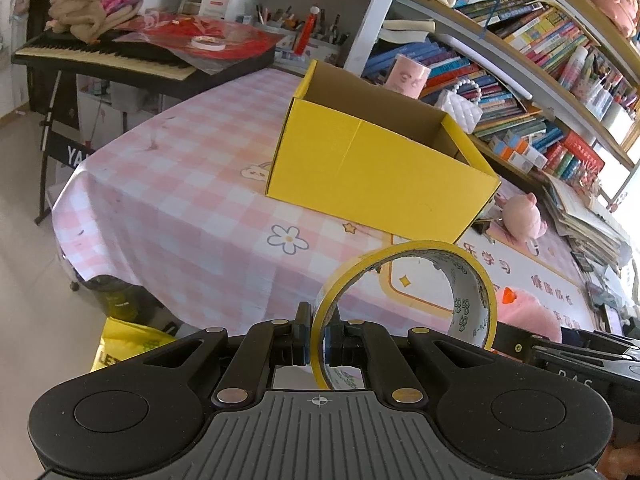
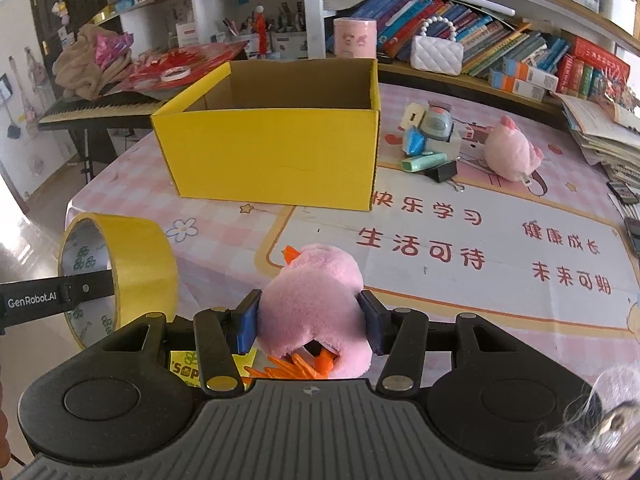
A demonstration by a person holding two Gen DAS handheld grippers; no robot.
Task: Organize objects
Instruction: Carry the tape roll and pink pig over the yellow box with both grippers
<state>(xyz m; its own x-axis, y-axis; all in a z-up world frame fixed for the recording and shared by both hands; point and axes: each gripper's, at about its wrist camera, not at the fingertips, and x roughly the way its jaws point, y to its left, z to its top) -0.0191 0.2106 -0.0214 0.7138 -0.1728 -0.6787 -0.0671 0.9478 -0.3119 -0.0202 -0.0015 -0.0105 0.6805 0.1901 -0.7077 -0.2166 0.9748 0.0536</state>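
Closest to the left wrist lens, the left gripper (image 1: 317,338) has its jaws pinching the thin wall of a yellow tape roll (image 1: 404,280), one pad inside the ring and one outside, so the roll stands on edge and sticks forward over the near edge of the tabletop (image 1: 180,184). From the right wrist view the same tape roll (image 2: 120,272) hangs at the left, off the near left corner of the tabletop (image 2: 500,216), with the left gripper's black finger reaching across its open face.

Right gripper (image 2: 310,324): jaws squeezed against both flanks of a pink plush duck (image 2: 316,304), whose orange beak points away toward the box and whose orange feet hang down just in front of the gripper body. The duck is lifted at the near edge of the tabletop, over the printed mat with red Chinese characters (image 2: 480,248).

An open yellow cardboard box (image 2: 272,152) sits on the pink checked cloth toward the far left part of the tabletop; what shows of its inside is bare brown card. To its right, near the far edge, lies a small heap of stationery (image 2: 430,140): a green highlighter, a black binder clip, a blue piece and a grey-green dispenser, touching one another. Just right of the heap rests a second pink plush toy (image 2: 512,152), apart from the box.

Behind the tabletop run bookshelves (image 2: 500,40) packed with books, and at the far left a keyboard (image 2: 104,106) piled with cloth and red paper
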